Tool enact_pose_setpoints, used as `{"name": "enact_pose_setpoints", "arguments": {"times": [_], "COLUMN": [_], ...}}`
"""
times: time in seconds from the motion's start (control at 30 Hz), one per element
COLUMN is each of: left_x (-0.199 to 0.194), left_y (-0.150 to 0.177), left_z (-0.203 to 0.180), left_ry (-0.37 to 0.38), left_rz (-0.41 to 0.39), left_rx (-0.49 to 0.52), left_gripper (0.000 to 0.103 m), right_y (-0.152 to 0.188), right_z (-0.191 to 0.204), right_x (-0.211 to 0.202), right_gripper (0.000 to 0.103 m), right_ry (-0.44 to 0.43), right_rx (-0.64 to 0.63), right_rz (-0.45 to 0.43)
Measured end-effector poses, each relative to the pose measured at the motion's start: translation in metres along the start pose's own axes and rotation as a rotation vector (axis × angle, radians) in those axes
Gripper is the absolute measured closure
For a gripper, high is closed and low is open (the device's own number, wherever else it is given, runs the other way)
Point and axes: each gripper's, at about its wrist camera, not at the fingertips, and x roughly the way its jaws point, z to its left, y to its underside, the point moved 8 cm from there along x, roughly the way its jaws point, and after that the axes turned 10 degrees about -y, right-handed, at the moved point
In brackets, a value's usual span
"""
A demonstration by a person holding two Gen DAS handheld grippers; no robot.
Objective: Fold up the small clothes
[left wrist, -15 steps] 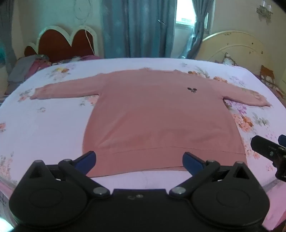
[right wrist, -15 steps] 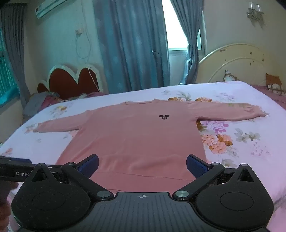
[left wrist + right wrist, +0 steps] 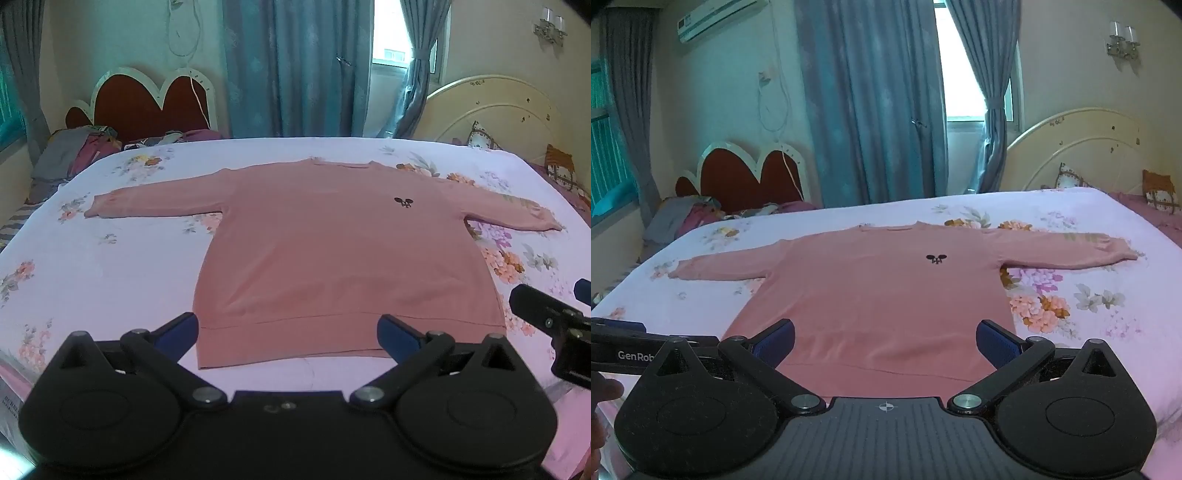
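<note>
A pink long-sleeved sweater [image 3: 332, 258] lies flat on the floral bed sheet [image 3: 110, 277], both sleeves spread sideways, a small black logo on the chest. It also shows in the right wrist view [image 3: 879, 302]. My left gripper [image 3: 288, 332] is open and empty, hovering over the sweater's near hem. My right gripper [image 3: 884, 341] is open and empty, also above the hem, further right. The right gripper's side shows at the right edge of the left wrist view [image 3: 554, 325].
A red heart-shaped headboard [image 3: 147, 107] and a pile of clothes [image 3: 74, 155] stand at the back left. A cream headboard [image 3: 495, 107] with pillows is at the back right. Blue curtains [image 3: 295, 66] hang behind the bed.
Both grippers have lifted or tilted slightly, so the sweater sits a little lower in both views. The sweater has not moved.
</note>
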Motion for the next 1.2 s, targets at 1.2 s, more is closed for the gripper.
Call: {"name": "enact_pose_setpoints", "arguments": {"times": [1.2], "left_x": [-0.003], "left_y": [-0.007], "left_z": [-0.002], "left_ry": [0.017], "left_rz": [0.001], "left_rx": [0.004], "left_gripper": [0.0], "right_y": [-0.008], "right_z": [-0.016], "right_x": [-0.002], "right_gripper": [0.0], "right_ry": [0.015], "right_rx": [0.022], "right_rz": [-0.024]}}
